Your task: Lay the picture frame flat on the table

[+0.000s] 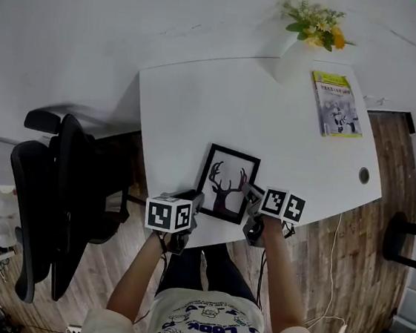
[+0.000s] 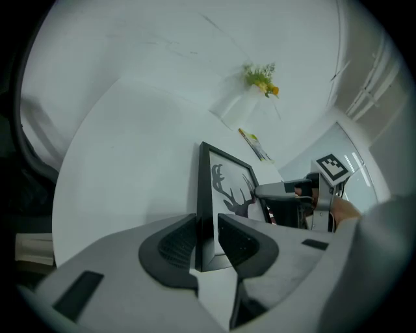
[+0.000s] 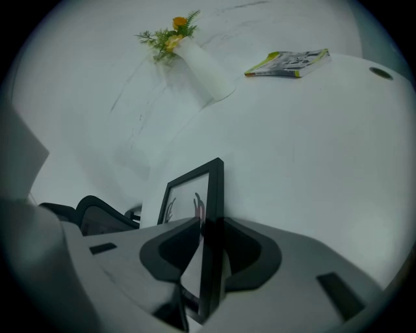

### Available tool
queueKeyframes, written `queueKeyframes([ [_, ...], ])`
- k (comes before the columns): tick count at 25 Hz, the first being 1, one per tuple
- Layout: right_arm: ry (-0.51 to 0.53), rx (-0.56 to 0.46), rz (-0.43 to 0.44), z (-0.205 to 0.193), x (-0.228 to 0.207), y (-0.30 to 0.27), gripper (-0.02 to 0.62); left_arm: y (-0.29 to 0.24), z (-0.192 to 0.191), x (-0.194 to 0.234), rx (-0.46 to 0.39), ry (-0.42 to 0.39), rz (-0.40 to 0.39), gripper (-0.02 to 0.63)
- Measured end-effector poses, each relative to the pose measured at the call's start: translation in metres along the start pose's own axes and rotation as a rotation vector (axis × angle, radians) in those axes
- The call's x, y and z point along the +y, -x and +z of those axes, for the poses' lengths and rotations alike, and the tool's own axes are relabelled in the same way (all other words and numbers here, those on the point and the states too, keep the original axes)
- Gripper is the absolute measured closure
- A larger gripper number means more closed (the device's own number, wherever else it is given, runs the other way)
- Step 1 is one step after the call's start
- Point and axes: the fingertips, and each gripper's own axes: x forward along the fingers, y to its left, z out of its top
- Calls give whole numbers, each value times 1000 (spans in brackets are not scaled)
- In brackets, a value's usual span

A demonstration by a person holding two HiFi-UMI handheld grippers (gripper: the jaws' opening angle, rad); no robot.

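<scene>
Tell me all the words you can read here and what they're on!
Book cover: print too small to read.
Shirt: blue letters, too blurred to read.
Marker cubes: black-and-white square patterns, no words.
Picture frame: antlered deer picture, no words.

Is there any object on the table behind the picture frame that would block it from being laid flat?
Nothing visible does. The table behind the picture frame is bare; the flower vase and the book are far off near its far edge.
</scene>
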Motion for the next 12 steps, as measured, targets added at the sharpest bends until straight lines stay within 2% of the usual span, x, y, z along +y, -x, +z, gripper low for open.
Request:
queueKeyframes([
  [3, 39, -6, -52, 0, 2, 1, 435, 2, 0, 3, -3, 20, 1, 503],
  [5, 94, -13, -117, 2, 1, 3, 389, 6, 1, 4, -8, 17, 2, 503],
  [8, 171, -46, -187, 11, 0, 12, 388, 12, 10, 0, -45, 19, -22, 503],
  [12, 180, -173, -192, 35, 10, 34, 390, 27, 33, -9, -128, -31, -38, 503],
])
